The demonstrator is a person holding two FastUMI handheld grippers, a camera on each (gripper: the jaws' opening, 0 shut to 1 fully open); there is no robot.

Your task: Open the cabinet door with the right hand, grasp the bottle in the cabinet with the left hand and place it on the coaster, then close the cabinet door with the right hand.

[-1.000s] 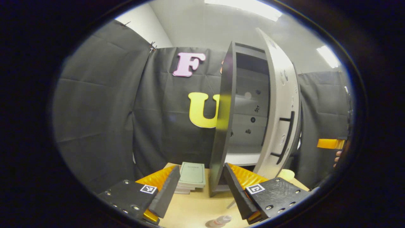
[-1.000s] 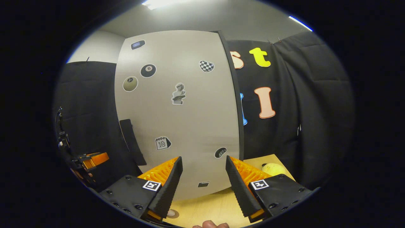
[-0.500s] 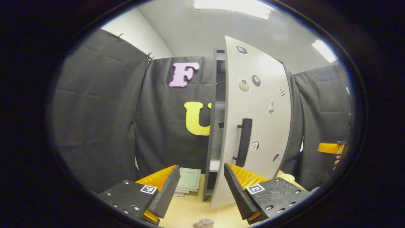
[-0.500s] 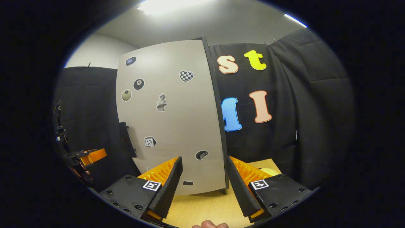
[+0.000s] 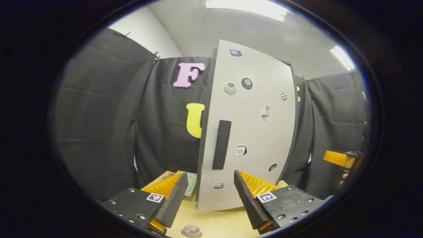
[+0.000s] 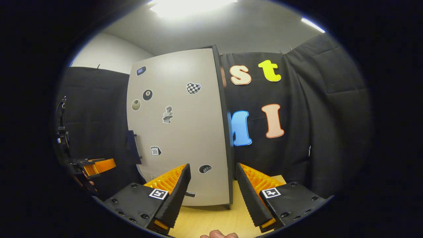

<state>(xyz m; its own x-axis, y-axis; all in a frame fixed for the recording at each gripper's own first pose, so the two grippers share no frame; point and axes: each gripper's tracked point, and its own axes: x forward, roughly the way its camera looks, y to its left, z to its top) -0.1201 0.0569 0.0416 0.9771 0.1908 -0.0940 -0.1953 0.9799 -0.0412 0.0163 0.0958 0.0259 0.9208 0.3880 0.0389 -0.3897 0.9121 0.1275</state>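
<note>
The tall grey cabinet door (image 5: pixel 254 132) with stickers lies flat against the cabinet front and looks shut, its black bar handle (image 5: pixel 221 144) on its left side. My left gripper (image 5: pixel 208 198) hangs open over the table, holding nothing. Just below it at the view's bottom edge shows the round top of the bottle (image 5: pixel 191 229); what it stands on is hidden. In the right gripper view the same door (image 6: pixel 178 132) stands a short way ahead of my right gripper (image 6: pixel 211 195), which is open, empty and not touching it. The handle (image 6: pixel 132 150) sticks out at the door's left edge.
A stack of books with a green cover (image 5: pixel 189 180) lies on the wooden table (image 5: pixel 214 221) left of the cabinet. The right gripper (image 5: pixel 340 158) shows far right in the left gripper view; the left gripper (image 6: pixel 96 165) shows far left in the right gripper view. A fingertip (image 6: pixel 218 234) shows at the bottom.
The cabinet door has swung from wide open to shut. My right gripper has drawn back from the door. The bottle's top has shifted left at the left view's bottom edge.
</note>
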